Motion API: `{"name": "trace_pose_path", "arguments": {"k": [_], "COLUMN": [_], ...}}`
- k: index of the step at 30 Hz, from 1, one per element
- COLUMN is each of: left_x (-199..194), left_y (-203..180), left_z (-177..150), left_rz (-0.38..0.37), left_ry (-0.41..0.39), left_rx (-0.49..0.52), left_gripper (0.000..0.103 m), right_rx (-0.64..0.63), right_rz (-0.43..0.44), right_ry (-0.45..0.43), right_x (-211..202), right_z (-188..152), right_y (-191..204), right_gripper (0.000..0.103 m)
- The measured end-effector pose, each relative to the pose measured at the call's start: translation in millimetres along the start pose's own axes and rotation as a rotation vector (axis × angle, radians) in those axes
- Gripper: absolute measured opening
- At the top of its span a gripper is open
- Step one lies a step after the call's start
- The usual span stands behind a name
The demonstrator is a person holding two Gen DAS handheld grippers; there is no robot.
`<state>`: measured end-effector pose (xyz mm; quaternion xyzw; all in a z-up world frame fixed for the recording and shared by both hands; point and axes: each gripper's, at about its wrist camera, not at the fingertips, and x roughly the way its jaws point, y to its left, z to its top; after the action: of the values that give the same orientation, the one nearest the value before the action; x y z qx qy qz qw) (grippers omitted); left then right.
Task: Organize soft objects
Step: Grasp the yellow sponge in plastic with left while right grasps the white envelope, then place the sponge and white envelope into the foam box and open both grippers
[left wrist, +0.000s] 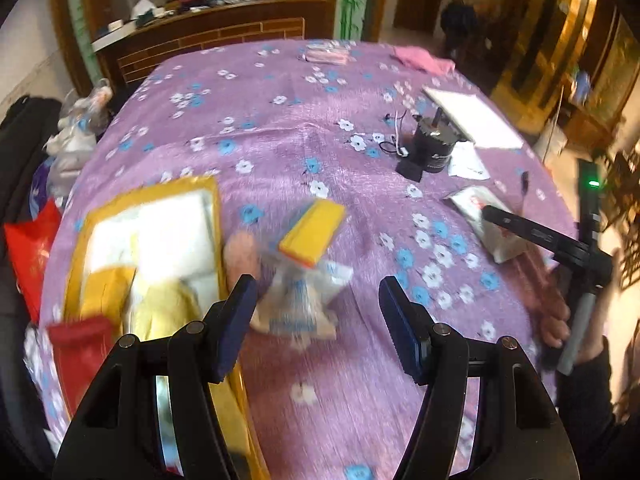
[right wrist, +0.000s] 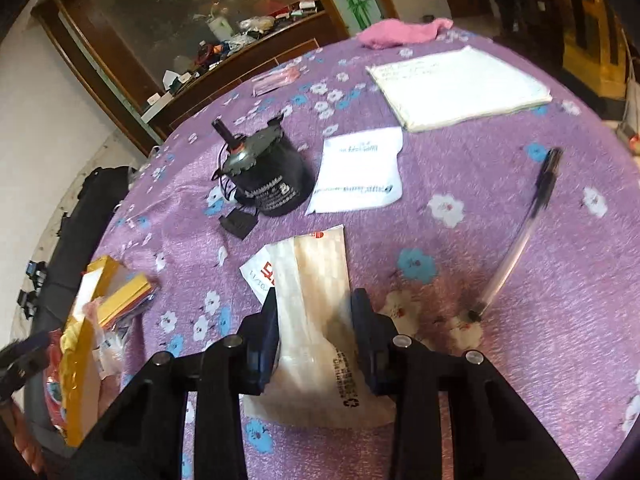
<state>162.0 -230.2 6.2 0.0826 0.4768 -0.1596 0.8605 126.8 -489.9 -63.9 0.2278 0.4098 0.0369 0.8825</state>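
My left gripper (left wrist: 318,300) is open and empty above the purple flowered tablecloth (left wrist: 320,140). Just ahead of it lie a clear plastic bag with blue print (left wrist: 298,304), a yellow sponge-like block (left wrist: 312,236) and a pink soft thing (left wrist: 242,254). A yellow box (left wrist: 152,248) at the left holds white, yellow and red soft items. My right gripper (right wrist: 316,312) has its jaws on both sides of a soft tissue pack (right wrist: 320,300) lying on the cloth; it also shows in the left wrist view (left wrist: 488,224).
A black motor with wires (right wrist: 264,176), a white leaflet (right wrist: 360,172), a white notepad (right wrist: 460,84), a pen (right wrist: 520,232) and a pink cloth (right wrist: 400,32) lie further back. A small pink packet (left wrist: 326,55) lies at the far edge. Bags (left wrist: 32,252) sit left of the table.
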Motion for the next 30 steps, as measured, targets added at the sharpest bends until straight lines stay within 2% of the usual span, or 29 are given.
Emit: {"name": "trace_pose_path", "arguments": {"k": [3,6,9,11,13,14,16,17,18,20,24,30], "left_x": [27.5,55.8,79.4,98.9,116.5,121.4,126.7,124.1,120.5,108.7,79.7,4.8], "left_y": [-4.7,-5.5,-5.9,-8.0,-11.3,-9.5,-3.6,-0.3,1.6,2.5,-5.8,-5.7], "left_z": [25.1,44.2,56.6,59.0,58.0,58.2,58.0,57.9,57.8,55.6,43.1,11.0], "left_rz": [0.001,-0.044,-0.035,-0.043,0.006,0.036,0.014,-0.003,-0.011,-0.043,-0.072,-0.132], "left_ry": [0.060,0.128,0.168,0.246,0.301,0.299,0.306,0.289,0.271,0.241,0.160,-0.014], "left_rx": [0.044,0.072,0.081,0.111,0.150,0.135,0.080,0.043,0.018,-0.012,-0.002,-0.101], "left_gripper": [0.064,0.064,0.064,0.064,0.064,0.064,0.063,0.059,0.042,0.040,0.036,0.036], "right_rx": [-0.018,-0.055,-0.062,-0.059,-0.060,-0.060,-0.061,-0.061,-0.061,-0.063,-0.068,-0.078], "right_rz": [0.026,0.042,0.051,0.060,0.050,0.051,0.056,0.056,0.057,0.066,0.106,0.187], "right_ry": [-0.009,-0.016,-0.012,-0.004,-0.009,-0.010,-0.010,-0.010,-0.011,-0.019,-0.037,-0.069], "right_x": [-1.7,-3.1,0.2,1.7,1.1,1.0,1.0,1.1,0.9,-0.7,-4.6,-13.7], "right_z": [-0.1,-1.3,-0.6,-0.5,-0.5,-0.4,-0.5,-0.5,-0.5,-0.4,-0.4,-1.5], "right_y": [3.8,10.9,12.7,12.5,12.3,12.4,12.0,12.0,12.1,12.6,14.7,19.7], "right_gripper": [0.032,0.032,0.032,0.032,0.032,0.032,0.032,0.032,0.032,0.032,0.032,0.032]}}
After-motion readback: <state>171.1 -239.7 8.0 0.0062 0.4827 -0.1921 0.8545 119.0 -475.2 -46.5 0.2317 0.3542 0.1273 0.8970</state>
